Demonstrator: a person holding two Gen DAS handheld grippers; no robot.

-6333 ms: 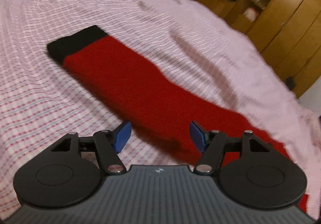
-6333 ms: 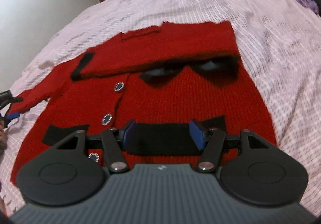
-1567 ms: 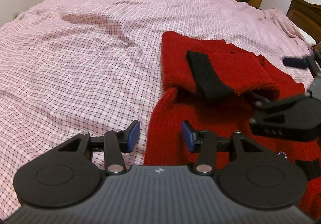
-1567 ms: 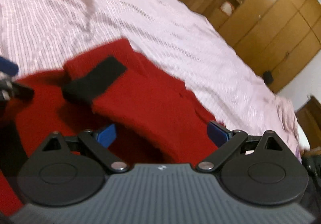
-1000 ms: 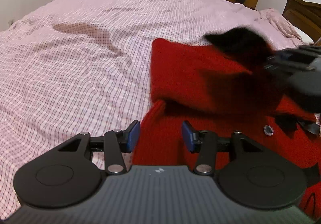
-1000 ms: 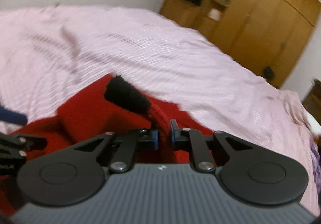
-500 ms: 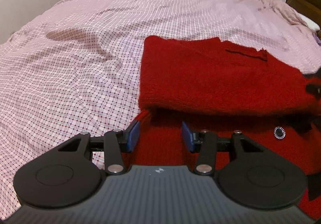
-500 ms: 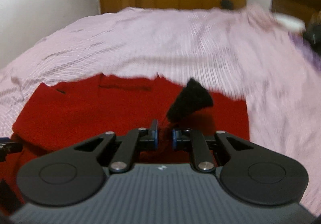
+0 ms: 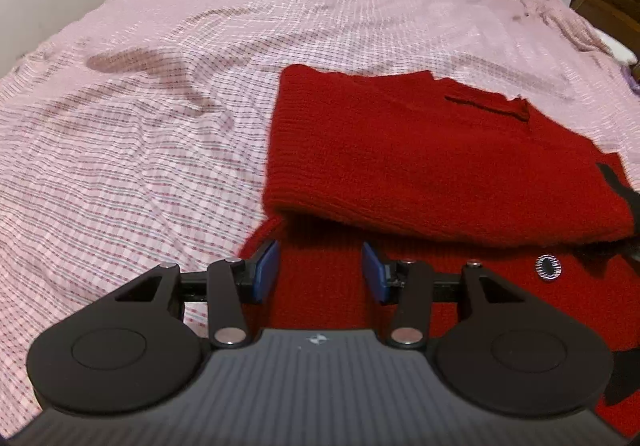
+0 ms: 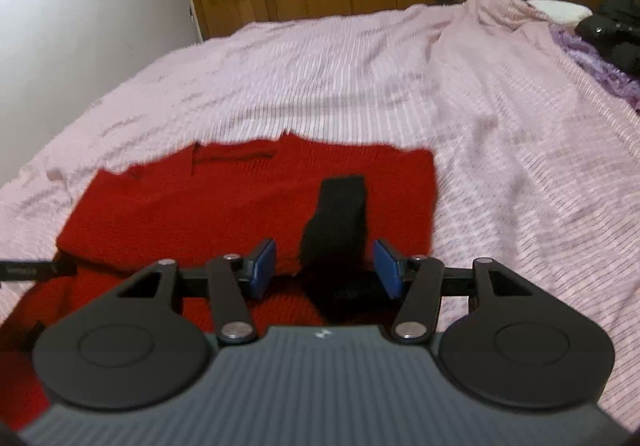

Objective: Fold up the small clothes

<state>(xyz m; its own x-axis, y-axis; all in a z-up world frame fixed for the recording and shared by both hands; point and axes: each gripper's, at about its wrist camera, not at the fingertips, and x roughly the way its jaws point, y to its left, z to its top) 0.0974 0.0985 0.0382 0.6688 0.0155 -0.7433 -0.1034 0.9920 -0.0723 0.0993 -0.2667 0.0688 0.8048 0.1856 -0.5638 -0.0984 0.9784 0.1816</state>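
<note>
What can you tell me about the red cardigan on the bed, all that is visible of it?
The red cardigan is a thick ribbed knit lying flat on the pink checked bedsheet. Its upper part is folded down over the body. One black cuff lies on top, and a round striped button shows below the fold. Both claws, left and right, are open above it, gripping nothing.

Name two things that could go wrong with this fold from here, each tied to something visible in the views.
1. The black cuff stands bunched on the red cardigan between the open right tool's fingers; it may flop off line and leave a lumpy sleeve fold.
2. The left tool, open, sits at the cardigan's edge near a button; a careless grasp there might drag the lower layer and undo the folded sleeve above it.
</note>
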